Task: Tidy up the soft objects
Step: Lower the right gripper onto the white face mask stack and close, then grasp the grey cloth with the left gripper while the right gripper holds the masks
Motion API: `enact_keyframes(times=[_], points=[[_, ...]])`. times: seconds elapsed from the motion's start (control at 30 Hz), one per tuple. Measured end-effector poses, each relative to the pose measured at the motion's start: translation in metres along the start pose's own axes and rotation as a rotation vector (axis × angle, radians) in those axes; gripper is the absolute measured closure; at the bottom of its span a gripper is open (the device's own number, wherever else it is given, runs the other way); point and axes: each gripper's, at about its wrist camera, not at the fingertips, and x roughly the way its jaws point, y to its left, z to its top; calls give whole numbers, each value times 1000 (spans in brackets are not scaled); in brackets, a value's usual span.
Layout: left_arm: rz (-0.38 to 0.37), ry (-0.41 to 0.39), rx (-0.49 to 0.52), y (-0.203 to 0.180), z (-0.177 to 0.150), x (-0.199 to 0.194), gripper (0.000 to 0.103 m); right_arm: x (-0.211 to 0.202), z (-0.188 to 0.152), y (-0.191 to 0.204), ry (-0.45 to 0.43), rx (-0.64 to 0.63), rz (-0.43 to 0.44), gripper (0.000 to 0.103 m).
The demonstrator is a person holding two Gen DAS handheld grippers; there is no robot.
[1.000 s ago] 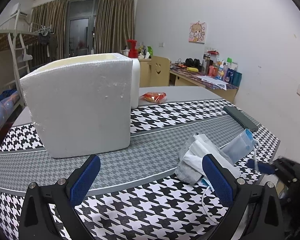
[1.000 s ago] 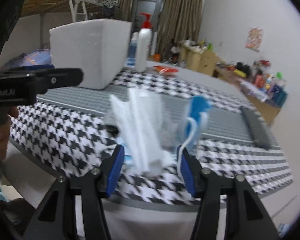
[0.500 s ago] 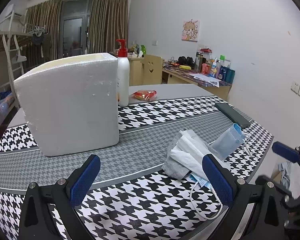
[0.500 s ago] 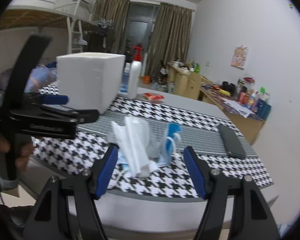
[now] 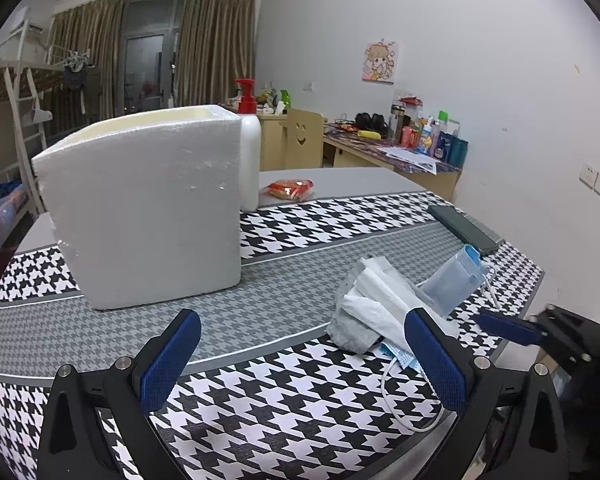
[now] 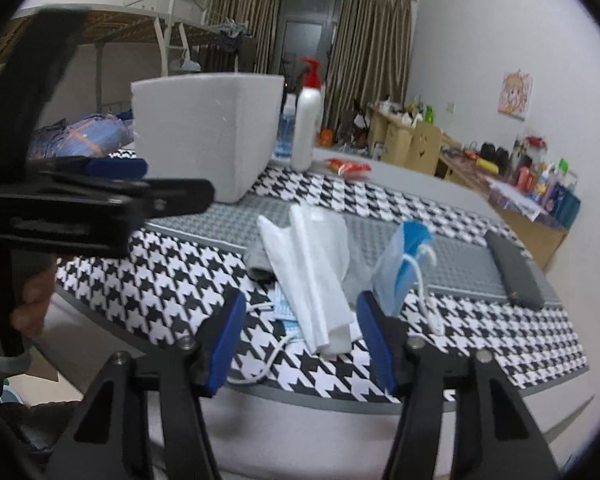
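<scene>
Pile of 3 or so face masks [image 6: 316, 272] near the table [image 5: 260, 292] edge, before the closing, still-empty right gripper [image 6: 300, 340]; left gripper [image 5: 296, 360] wide, empty; masks likely light and limp, best pinched mid-fold, not by loops.

A white foam box [image 5: 148, 208] stands on a counter [image 5: 300, 412] covered in black-and-white houndstooth cloth. Behind the box's right edge is a white pump bottle [image 5: 249, 148] with a red top, and beyond that an orange snack packet [image 5: 290, 189]. To the right of the box and nearer the camera lies a pile of face masks [image 5: 384, 304], white, grey and blue. Further right of the box, a dark flat case [image 5: 462, 229]. The left gripper [image 5: 300, 364] stands wide open below the box, nothing between its blue pads
</scene>
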Motion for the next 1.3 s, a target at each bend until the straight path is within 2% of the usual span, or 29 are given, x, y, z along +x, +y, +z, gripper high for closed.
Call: enact_keyframes(times=[0.27, 0.47, 0.7, 0.87, 1.0, 1.3], points=[[-47, 36, 26, -9, 4, 12, 1, 24, -5, -11, 67, 33, 29, 48], [-49, 50, 35, -14, 5, 20, 1, 33, -5, -14, 90, 34, 41, 49], [-41, 73, 25, -13, 5, 29, 1, 42, -9, -22, 125, 54, 51, 75], [-33, 79, 14, -12, 6, 32, 1, 37, -7, -26, 109, 55, 63, 81], [-36, 74, 24, -15, 7, 30, 1, 21, -2, -28, 67, 74, 118, 84], [-50, 77, 68, -30, 9, 34, 1, -4, -1, -47, -3, 164, 140, 85]])
